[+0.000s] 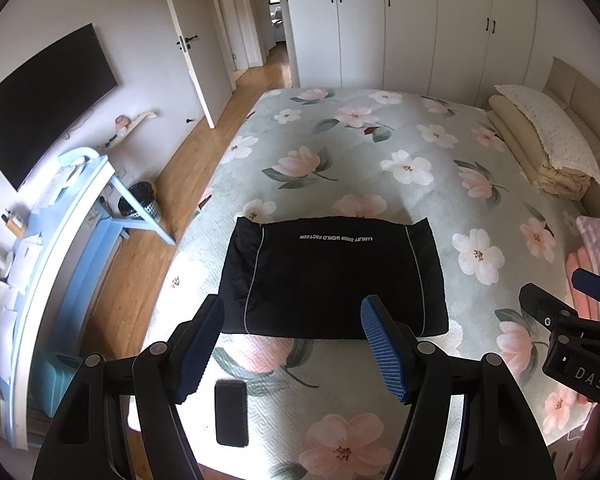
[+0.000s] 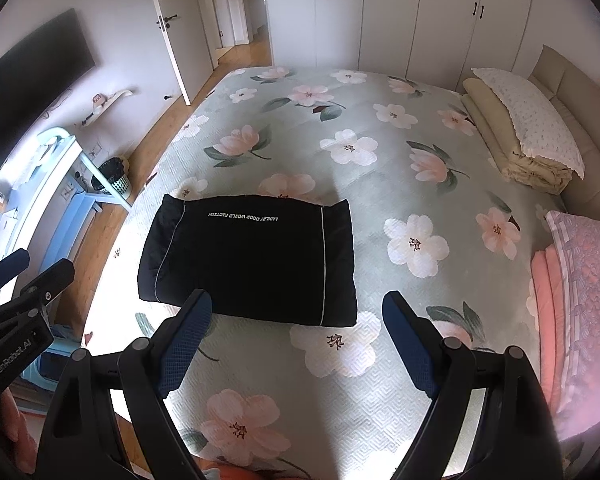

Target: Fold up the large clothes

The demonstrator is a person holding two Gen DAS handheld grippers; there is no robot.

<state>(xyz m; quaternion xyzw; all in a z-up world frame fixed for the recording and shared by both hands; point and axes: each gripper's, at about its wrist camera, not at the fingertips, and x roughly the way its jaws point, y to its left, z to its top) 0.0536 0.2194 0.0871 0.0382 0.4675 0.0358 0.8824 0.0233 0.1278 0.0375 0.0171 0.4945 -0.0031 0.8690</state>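
Observation:
A black garment (image 1: 332, 276) with thin white piping and white lettering lies folded into a flat rectangle on the floral bedspread (image 1: 380, 152). It also shows in the right wrist view (image 2: 252, 256). My left gripper (image 1: 292, 312) is open and empty, held above the garment's near edge. My right gripper (image 2: 296, 312) is open and empty, above the garment's near right corner. Each gripper shows at the edge of the other's view: the right gripper (image 1: 556, 300), the left gripper (image 2: 32, 268).
A black phone (image 1: 231, 412) lies on the bed near the front edge. Folded bedding and a pillow (image 1: 540, 148) sit at the headboard, pink bedding (image 2: 572, 300) at the right. A blue desk (image 1: 60, 240) and bin (image 1: 140, 200) stand left of the bed.

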